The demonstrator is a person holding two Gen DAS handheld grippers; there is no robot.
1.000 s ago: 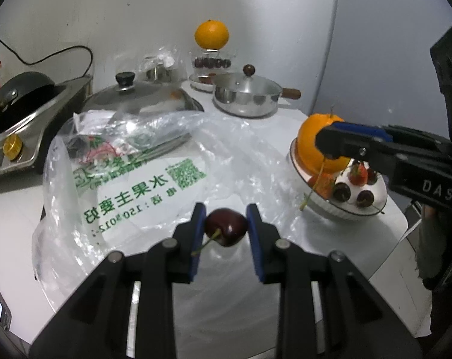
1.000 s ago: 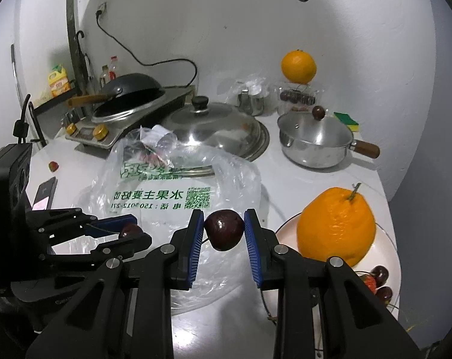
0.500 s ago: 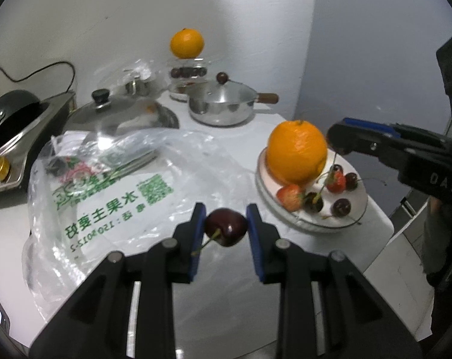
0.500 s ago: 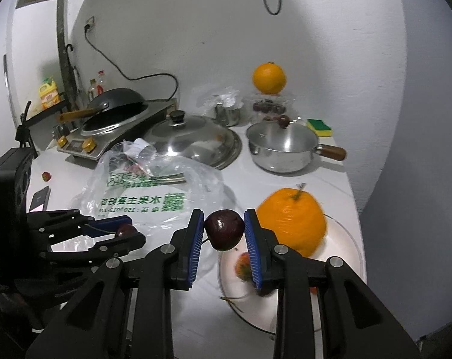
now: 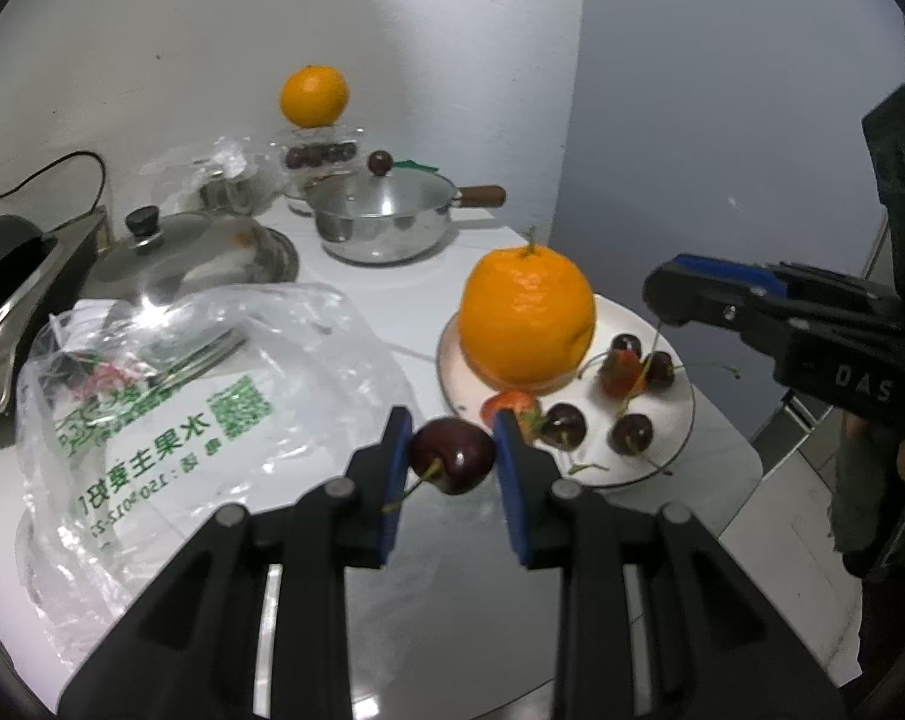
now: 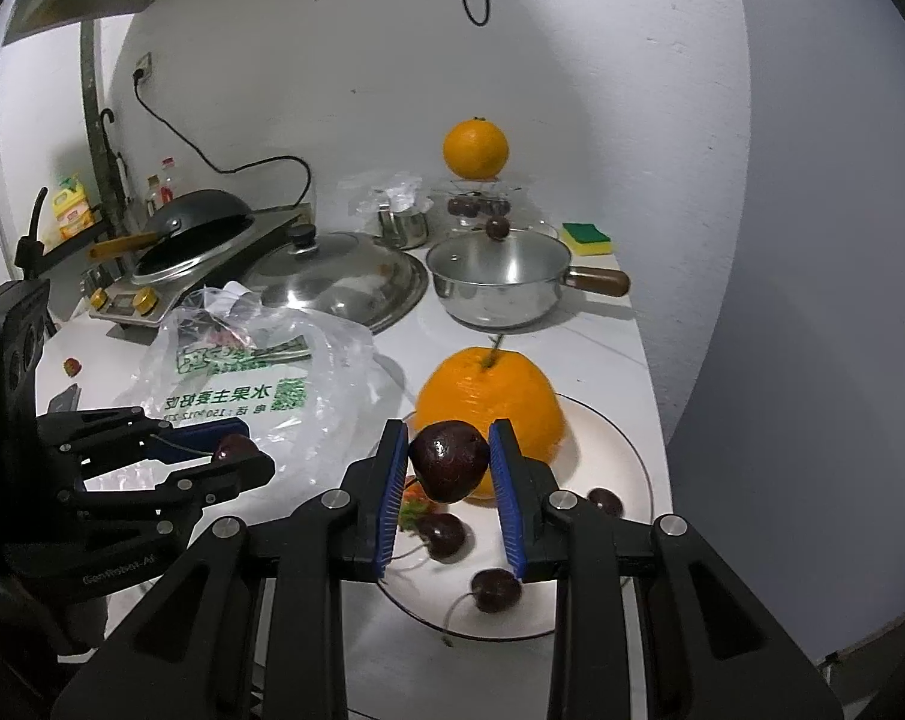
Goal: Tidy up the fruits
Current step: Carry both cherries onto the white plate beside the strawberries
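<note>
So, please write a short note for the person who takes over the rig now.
Left claw: shut on a cherry, above the table next to the plate.
Right claw: shut on a dark cherry, above the plate.
Done: big orange, strawberries and several cherries lie on the plate.
Left: put down both held cherries. The plastic bag may still contain fruit.
</note>
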